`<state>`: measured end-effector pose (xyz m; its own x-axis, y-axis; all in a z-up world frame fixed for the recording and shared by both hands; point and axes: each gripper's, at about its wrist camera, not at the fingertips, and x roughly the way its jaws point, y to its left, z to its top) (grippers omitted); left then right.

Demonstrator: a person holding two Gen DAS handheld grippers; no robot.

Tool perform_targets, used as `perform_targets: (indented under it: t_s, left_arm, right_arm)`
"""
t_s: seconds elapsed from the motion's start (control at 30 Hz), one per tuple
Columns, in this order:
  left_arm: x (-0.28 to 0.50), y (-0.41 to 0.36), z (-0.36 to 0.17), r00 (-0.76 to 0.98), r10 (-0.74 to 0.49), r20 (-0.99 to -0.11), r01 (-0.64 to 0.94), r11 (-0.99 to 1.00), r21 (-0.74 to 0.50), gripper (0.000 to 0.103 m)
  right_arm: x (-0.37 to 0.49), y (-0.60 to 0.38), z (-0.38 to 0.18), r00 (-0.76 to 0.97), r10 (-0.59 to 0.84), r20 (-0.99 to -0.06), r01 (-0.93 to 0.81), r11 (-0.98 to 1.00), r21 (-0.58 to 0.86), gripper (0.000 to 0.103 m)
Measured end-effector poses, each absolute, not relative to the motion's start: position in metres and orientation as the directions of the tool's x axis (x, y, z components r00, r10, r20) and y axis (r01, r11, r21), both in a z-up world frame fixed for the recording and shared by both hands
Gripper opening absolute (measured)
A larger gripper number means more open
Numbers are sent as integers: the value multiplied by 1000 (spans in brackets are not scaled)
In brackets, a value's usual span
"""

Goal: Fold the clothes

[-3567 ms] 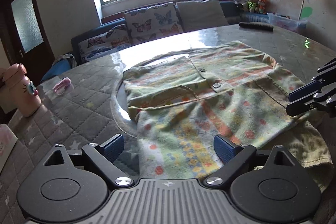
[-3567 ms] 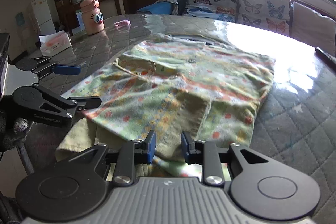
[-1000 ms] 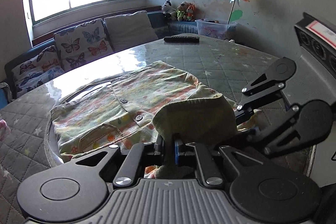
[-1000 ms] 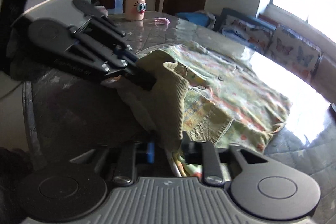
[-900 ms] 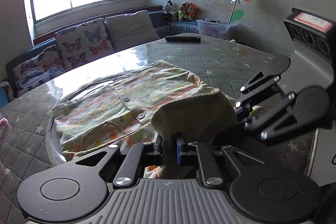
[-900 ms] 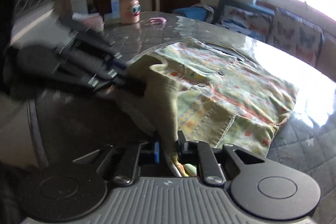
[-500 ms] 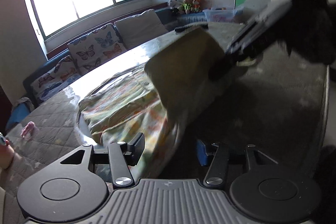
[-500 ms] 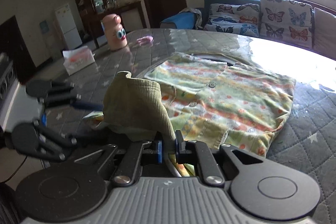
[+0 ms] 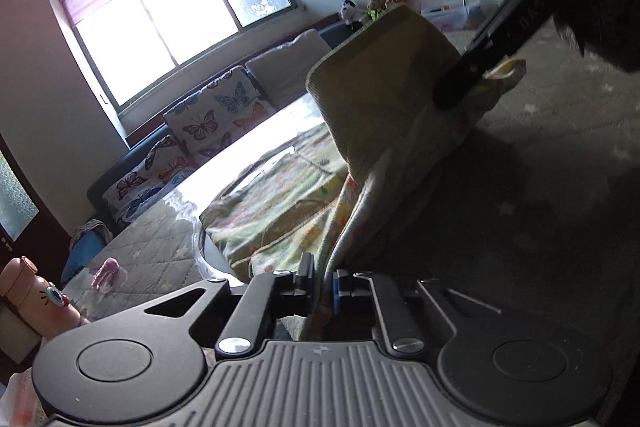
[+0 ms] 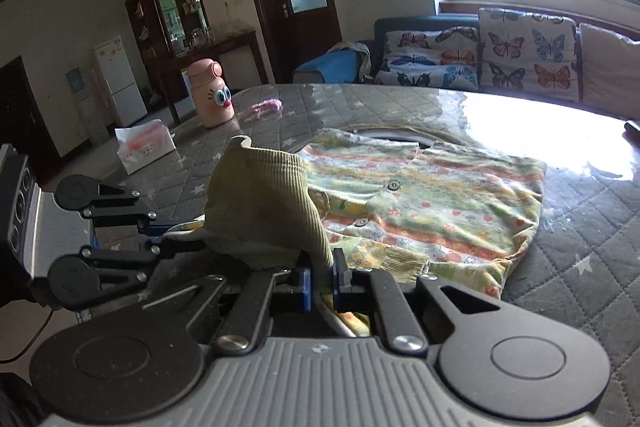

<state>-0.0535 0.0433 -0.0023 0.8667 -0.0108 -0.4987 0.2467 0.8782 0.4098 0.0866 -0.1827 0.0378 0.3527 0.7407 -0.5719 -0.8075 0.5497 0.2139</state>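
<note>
A floral yellow-green buttoned garment [image 10: 440, 203] lies on the quilted table [image 10: 580, 227]. Its near end, with the olive ribbed hem [image 10: 260, 203], is lifted off the table. My right gripper [image 10: 322, 279] is shut on that hem at one corner. My left gripper [image 10: 184, 237] pinches the cloth further left. In the left wrist view my left gripper [image 9: 322, 283] is shut on the garment's edge, and the cloth [image 9: 380, 99] rises from it to my right gripper [image 9: 452, 93] at the upper right. The rest of the garment [image 9: 280, 211] lies flat beyond.
A pink cartoon bottle [image 10: 210, 95], a tissue pack [image 10: 146, 147] and a small pink item [image 10: 267, 105] sit on the table's far left. A sofa with butterfly cushions [image 10: 500, 55] runs under the window. A dark remote [image 10: 632, 126] lies at the far right edge.
Half a second ago my left gripper stood open below the hanging cloth; now it is shut on the garment's edge. My right gripper still holds the lifted hem.
</note>
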Motion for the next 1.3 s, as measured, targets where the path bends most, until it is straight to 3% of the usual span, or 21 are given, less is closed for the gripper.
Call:
perform_targets:
  t_s: [0.6, 0.93, 1.3]
  left_arm:
    - [-142, 29, 72, 863, -151, -483, 306, 916, 261, 8]
    - [-80, 63, 72, 853, -121, -508, 229, 961, 156, 8]
    - [25, 112, 35, 771, -82, -632, 142, 989, 45, 8]
  right_arm:
    - [10, -233, 93, 315, 801, -510, -860, 468, 203, 8]
    - [76, -189, 94, 305, 776, -552, -855, 479, 200, 8]
    - [152, -135, 69, 304, 720, -624, -835, 517, 190, 8]
